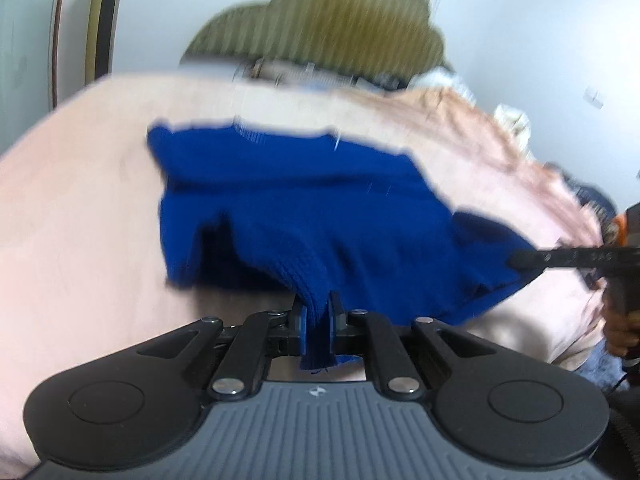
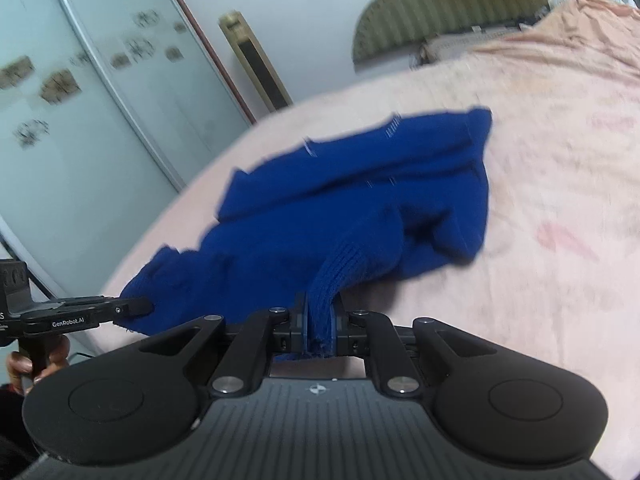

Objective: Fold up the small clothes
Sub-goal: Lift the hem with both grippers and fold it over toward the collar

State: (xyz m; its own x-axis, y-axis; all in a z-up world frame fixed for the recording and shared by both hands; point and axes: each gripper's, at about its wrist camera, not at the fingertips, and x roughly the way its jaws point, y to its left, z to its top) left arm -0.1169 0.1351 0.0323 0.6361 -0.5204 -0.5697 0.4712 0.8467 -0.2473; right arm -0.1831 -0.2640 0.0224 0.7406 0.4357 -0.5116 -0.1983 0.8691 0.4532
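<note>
left gripper [image 1: 319, 320]: black two-finger tongs, jaws pressed close on a ribbed edge of the blue knit garment [image 1: 304, 216], a narrow strip of the knit hanging down between the pads. right gripper [image 2: 319, 318]: same make, jaws likewise drawn together and pinching another ribbed edge of the same garment, the frayed end of the fabric poking out below the pads. blue knit garment – small, deep blue, rumpled and partly doubled over; its near side is raised off the surface at both pinched points, throwing a shadow beneath, while the far part lies on the pink bedsheet [image 1: 80, 220]. in the left wrist view the other gripper enters from the right edge, its tip at the garment's right-hand corner, with part of a hand [image 1: 618, 328] on its handle; in the right wrist view the other gripper enters from the lower left, tip at the garment's left-hand corner, fingers wrapped round its grip. pink bedsheet – covers the bed, smooth near the garment, wrinkled toward the far side. olive striped headboard [image 1: 320, 20] at the far end of the bed. pale sliding door panels [image 2: 80, 100] with a faint printed pattern, and a white wall behind. both views blurred.
</note>
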